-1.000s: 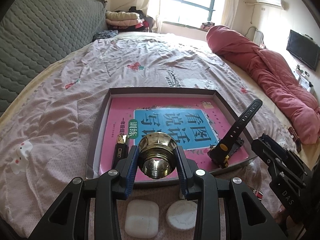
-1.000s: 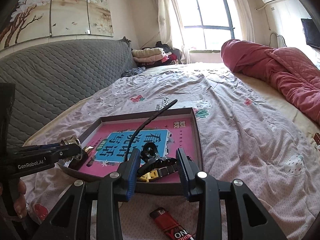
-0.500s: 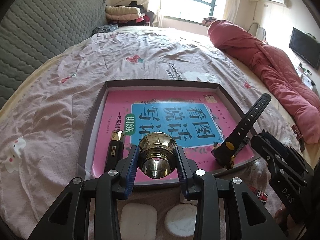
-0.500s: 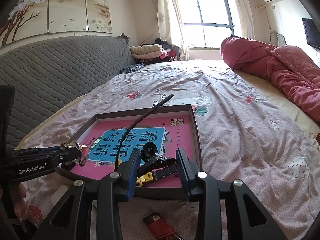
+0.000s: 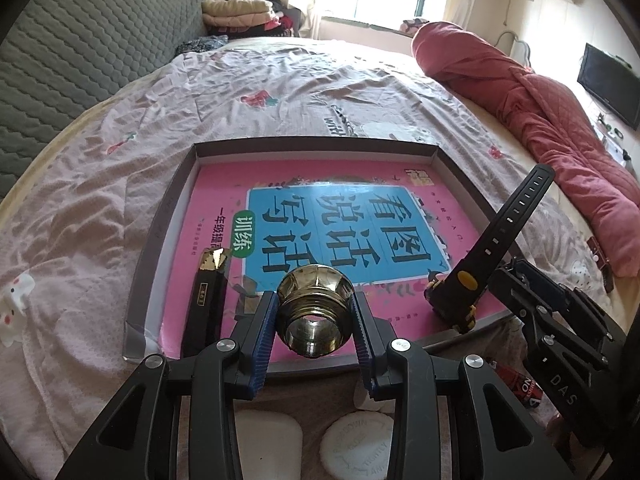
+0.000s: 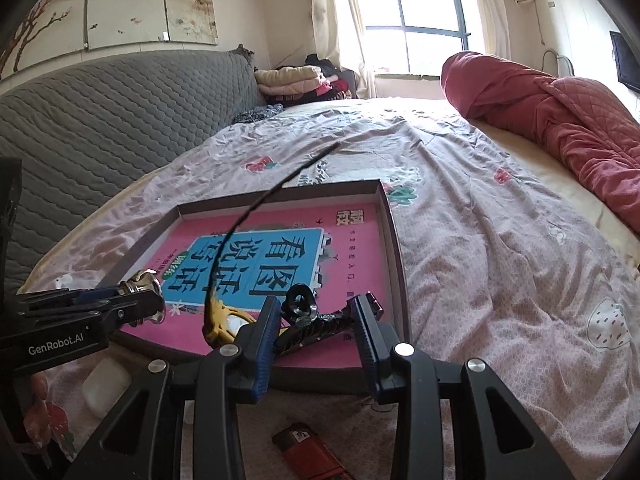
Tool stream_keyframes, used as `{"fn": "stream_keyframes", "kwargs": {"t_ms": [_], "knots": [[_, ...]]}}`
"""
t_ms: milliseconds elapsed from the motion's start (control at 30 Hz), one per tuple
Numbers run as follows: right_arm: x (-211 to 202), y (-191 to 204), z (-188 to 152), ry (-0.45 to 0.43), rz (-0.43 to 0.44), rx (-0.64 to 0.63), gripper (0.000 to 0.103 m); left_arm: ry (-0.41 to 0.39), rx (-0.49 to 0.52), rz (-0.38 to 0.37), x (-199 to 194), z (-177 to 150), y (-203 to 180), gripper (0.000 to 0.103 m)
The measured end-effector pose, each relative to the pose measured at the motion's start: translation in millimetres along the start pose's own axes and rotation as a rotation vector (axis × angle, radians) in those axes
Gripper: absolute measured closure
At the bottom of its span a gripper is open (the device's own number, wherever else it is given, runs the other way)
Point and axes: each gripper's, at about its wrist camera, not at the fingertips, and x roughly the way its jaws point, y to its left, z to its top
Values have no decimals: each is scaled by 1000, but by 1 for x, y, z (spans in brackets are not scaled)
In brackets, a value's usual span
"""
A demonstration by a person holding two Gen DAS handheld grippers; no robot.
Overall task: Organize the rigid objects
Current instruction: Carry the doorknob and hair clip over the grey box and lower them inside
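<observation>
My left gripper [image 5: 314, 326] is shut on a round brass knob [image 5: 315, 311], held over the near edge of a shallow grey box [image 5: 168, 216] lined with a pink and blue book [image 5: 340, 224]. A black and gold lighter [image 5: 206, 296] lies in the box at the left. My right gripper [image 6: 316, 328] is shut on a black and yellow watch [image 6: 308, 322] whose strap [image 5: 508, 220] stands up over the box's right side. The left gripper also shows in the right wrist view [image 6: 116, 308].
The box lies on a pink bedsheet [image 5: 100, 184]. A white earbud case [image 5: 266, 436] and a round white lid [image 5: 358, 442] lie below my left gripper. A red lighter [image 6: 310, 452] lies by my right gripper. A red quilt [image 5: 552, 128] is at the right, a grey headboard [image 5: 80, 48] at the left.
Both grippers have moved forward over the box, each with its object still held. The box now fills more of both views.
</observation>
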Motion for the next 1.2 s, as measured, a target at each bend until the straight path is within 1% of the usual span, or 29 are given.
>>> {"fn": "stream_keyframes", "kwargs": {"t_ms": [500, 867, 1000, 1200], "knots": [[8, 8, -1, 15, -48, -65, 66, 20, 3, -6, 10, 1, -3, 66], [11, 17, -2, 19, -105, -136, 66, 24, 4, -7, 11, 3, -5, 66], [11, 17, -2, 22, -102, -133, 66, 22, 6, -6, 11, 3, -4, 65], [10, 11, -2, 29, -78, -94, 66, 21, 5, -4, 13, 4, -5, 66]]}}
